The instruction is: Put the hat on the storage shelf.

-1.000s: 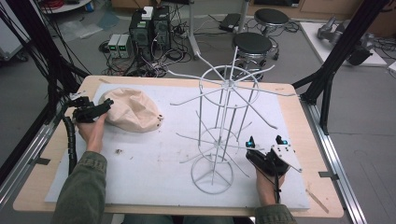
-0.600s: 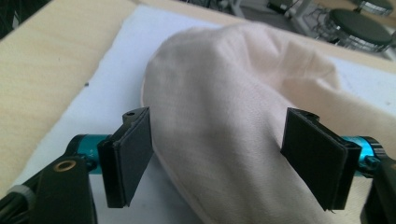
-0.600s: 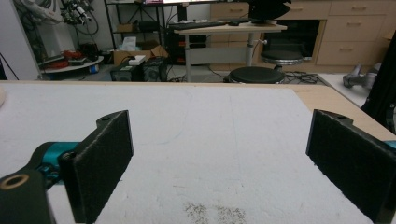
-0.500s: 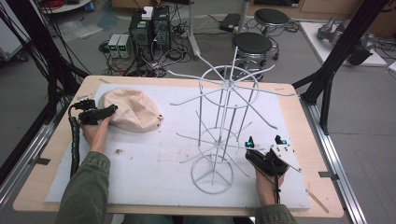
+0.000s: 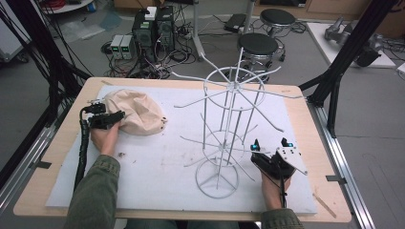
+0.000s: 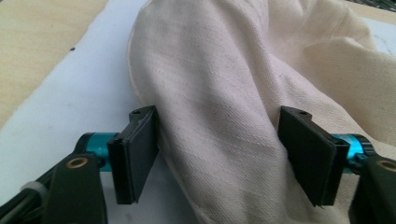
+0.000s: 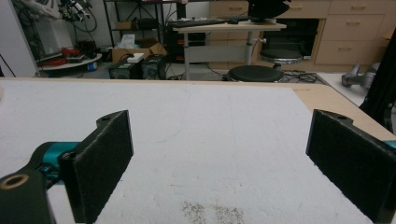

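Note:
A crumpled cream cloth cap [image 5: 138,110] lies on the white mat [image 5: 157,157] at the left. My left gripper [image 5: 114,117] is at its near left edge. In the left gripper view the cream cloth [image 6: 219,93] bulges between the two pads, and the left gripper [image 6: 219,156] is open around that fold, the left pad [image 6: 135,154] against the fabric. A white wire display rack [image 5: 229,114] stands mid-table. Right of the rack's base ring, my right gripper [image 5: 270,143] rests low over the mat. It stands wide open in its own view [image 7: 219,168], holding nothing.
The rack's long wire arms [image 5: 282,93] spread out over the mat on all sides. Wooden table edge [image 5: 315,124] runs along the right. Some dark crumbs [image 7: 212,212] dot the mat. Stools [image 5: 258,44] and computer gear [image 5: 153,28] sit on the floor beyond.
My left gripper has slid a little nearer and to the right along the cap's edge, so the fold now sits between its jaws. The right gripper has stayed put.

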`<state>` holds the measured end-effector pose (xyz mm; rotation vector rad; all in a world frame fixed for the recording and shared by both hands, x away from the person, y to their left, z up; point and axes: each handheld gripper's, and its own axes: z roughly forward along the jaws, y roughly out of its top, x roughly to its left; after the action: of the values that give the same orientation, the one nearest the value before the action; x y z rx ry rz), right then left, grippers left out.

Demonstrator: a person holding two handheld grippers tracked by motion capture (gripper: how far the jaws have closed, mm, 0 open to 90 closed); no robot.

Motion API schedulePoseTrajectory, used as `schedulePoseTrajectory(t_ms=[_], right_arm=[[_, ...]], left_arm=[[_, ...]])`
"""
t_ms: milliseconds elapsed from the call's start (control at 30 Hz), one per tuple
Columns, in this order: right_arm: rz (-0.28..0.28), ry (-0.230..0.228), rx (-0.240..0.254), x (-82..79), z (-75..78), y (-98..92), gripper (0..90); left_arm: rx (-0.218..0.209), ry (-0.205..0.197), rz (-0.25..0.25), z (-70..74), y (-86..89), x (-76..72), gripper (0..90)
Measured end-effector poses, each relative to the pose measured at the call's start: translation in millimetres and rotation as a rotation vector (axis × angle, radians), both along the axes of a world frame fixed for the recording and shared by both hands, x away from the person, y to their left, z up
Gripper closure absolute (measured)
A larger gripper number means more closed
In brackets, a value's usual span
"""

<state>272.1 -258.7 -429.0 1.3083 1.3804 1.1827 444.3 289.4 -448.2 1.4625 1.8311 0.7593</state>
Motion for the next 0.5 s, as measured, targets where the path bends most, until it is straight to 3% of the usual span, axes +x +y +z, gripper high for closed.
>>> schedulePoseTrajectory(t_ms=[133,200,300,333,367,500], right_arm=[[0.000,-0.003,0.007,-1.0,0.5,0.3,6.1],[0.002,0.001,0.006,-0.2,0.2,-0.3,6.1],[0.000,-0.002,0.006,-0.1,0.3,-1.2,6.2],[0.001,-0.003,0.008,-0.2,0.4,-1.2,6.1],[0.001,-0.003,0.008,-0.2,0.4,-1.2,6.1],[0.000,0.001,0.015,0.3,0.1,-1.6,6.1]], left_arm=[[0.002,0.009,0.015,2.1,-2.8,-0.8,34.4],[0.014,0.007,0.021,4.4,-5.0,-1.9,41.3],[0.041,-0.025,0.036,9.9,-7.9,-4.7,51.0],[0.035,-0.051,0.023,13.4,-6.4,-6.8,54.3],[0.035,-0.051,0.023,13.4,-6.4,-6.8,64.1],[0.003,-0.072,0.010,19.5,1.8,-10.1,71.1]])
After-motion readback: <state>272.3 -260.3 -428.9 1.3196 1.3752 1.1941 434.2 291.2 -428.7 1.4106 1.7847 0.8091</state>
